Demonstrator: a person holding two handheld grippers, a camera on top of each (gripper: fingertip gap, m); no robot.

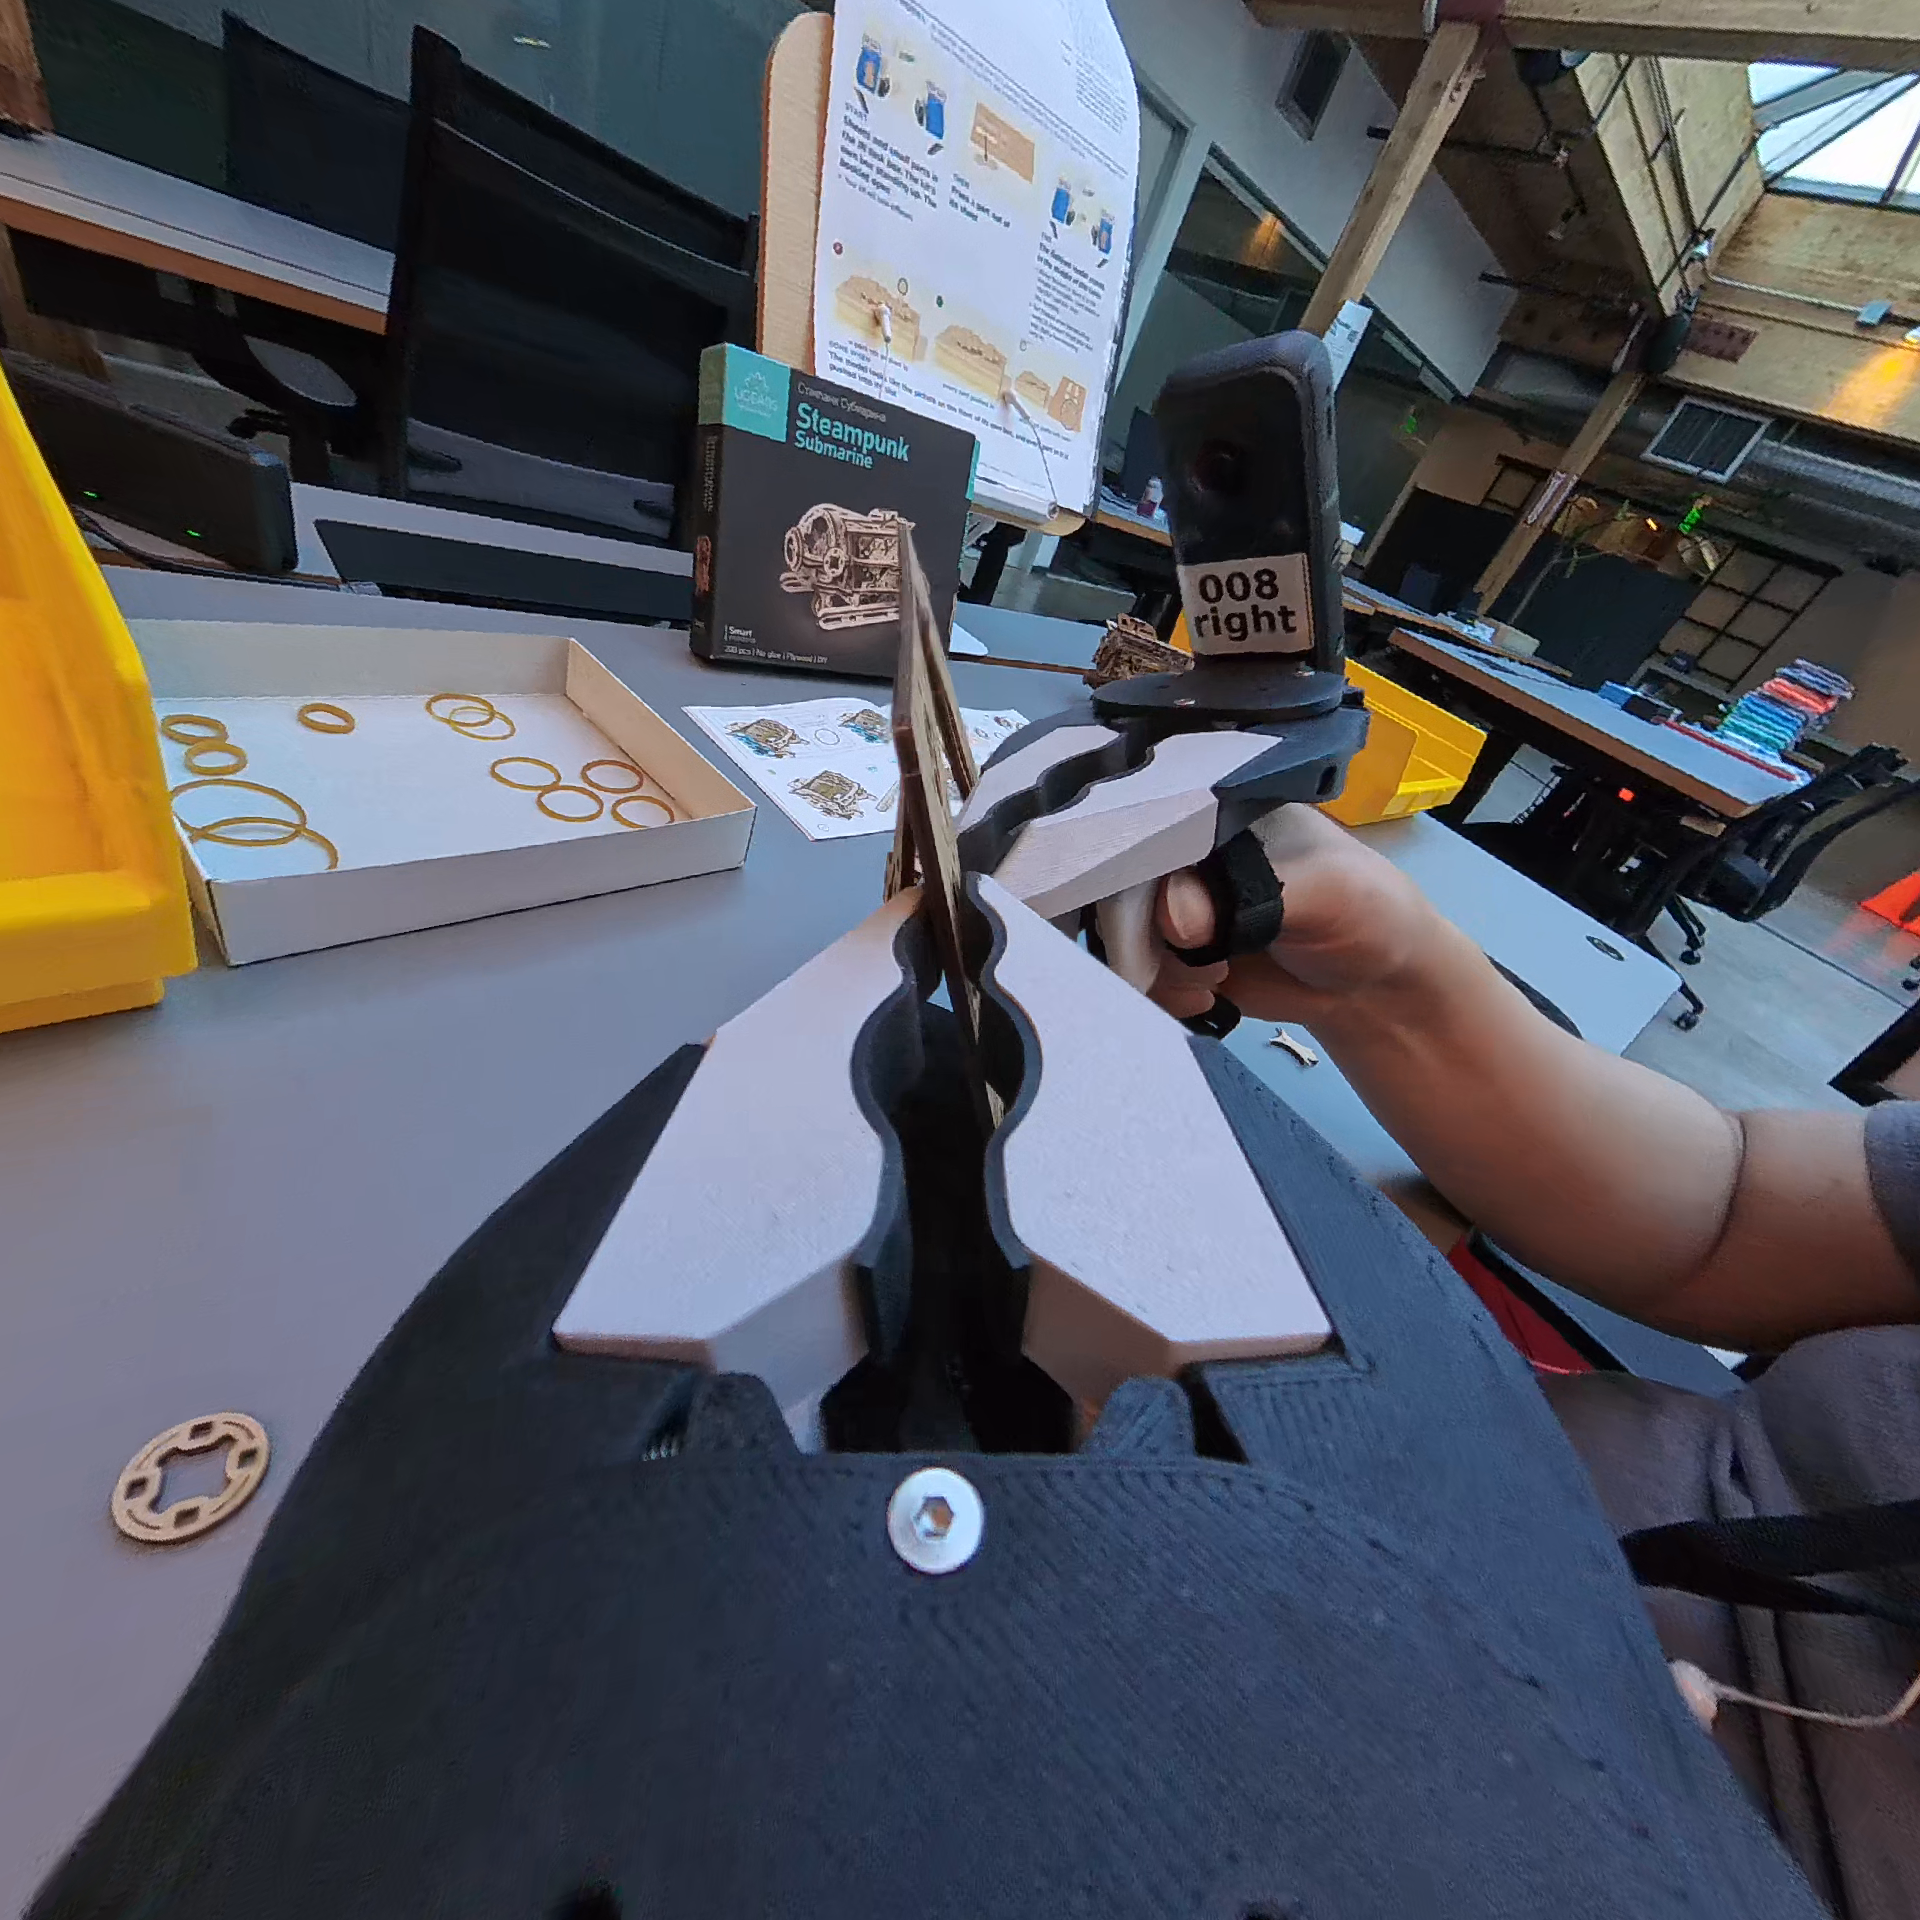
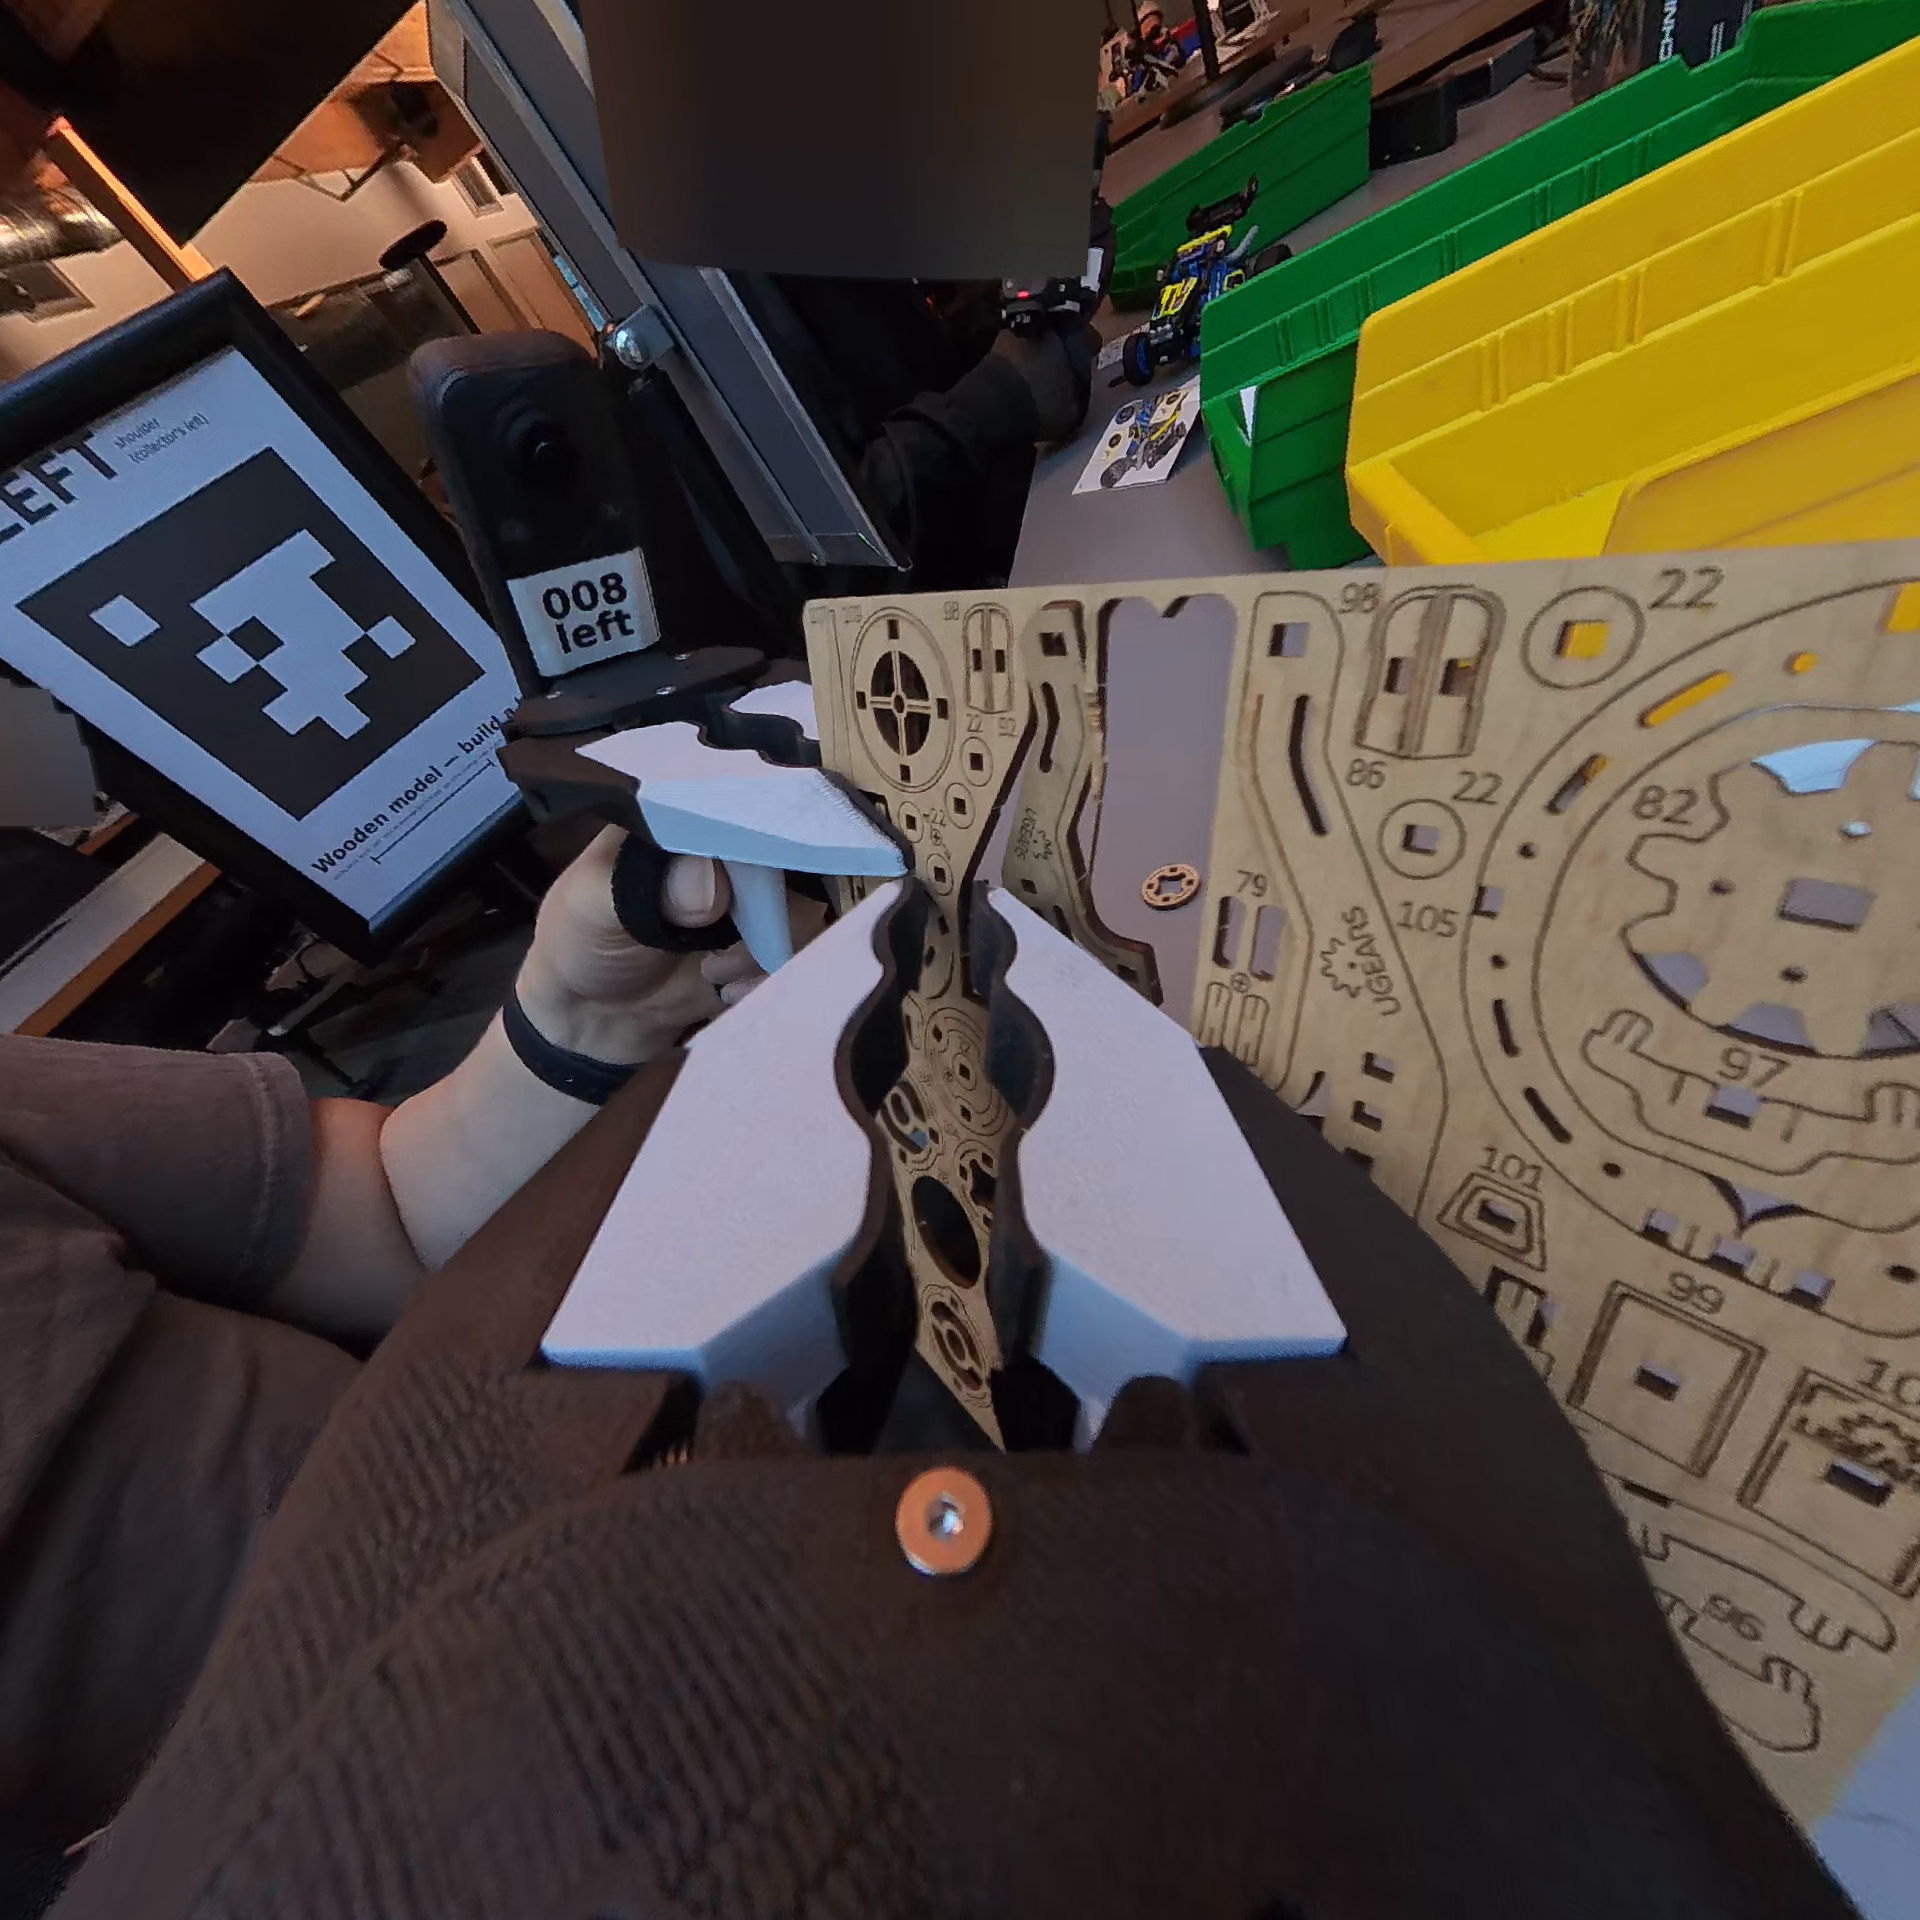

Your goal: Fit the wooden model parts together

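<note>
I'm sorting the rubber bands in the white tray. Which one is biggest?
The large band at the white tray's near-left corner; it overlaps another, and the rest are small rings.

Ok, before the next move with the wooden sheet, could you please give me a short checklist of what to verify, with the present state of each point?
1. Left gripper jaws shut on the wooden sheet: ok.
2. Right gripper jaws shut on the same sheet: ok.
3. Sheet held roughly upright between both grippers: ok.
4. Loose round wooden part lying flat on the table, apart from both grippers: ok.
5. Sheet's lower edge clear of the table: cannot tell, the grippers hide it.
</note>
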